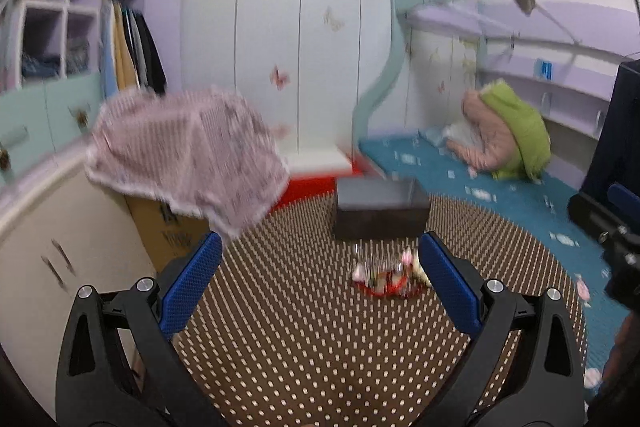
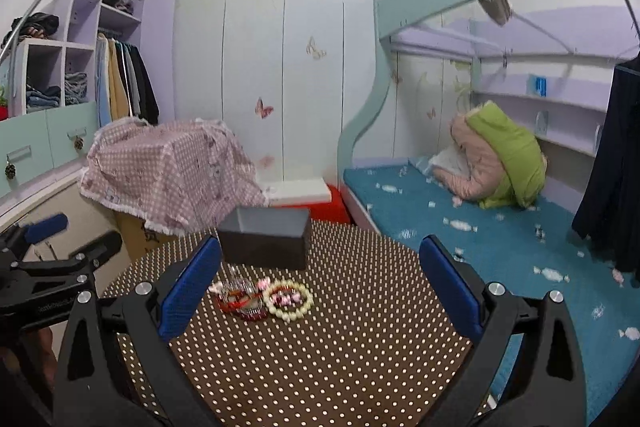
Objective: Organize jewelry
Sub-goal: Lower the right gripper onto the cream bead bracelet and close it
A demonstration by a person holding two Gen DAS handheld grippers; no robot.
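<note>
Both grippers released, empty; tangled bracelets before grey box risk lifting together, snagging.

A pink checked cloth is draped over a cardboard box; a green cushion is propped on the blue bed.

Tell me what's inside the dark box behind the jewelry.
The dark box is open-topped; only its grey inner walls show. Its floor is hidden by the front wall, so contents cannot be confirmed. The bracelets lie outside.
</note>
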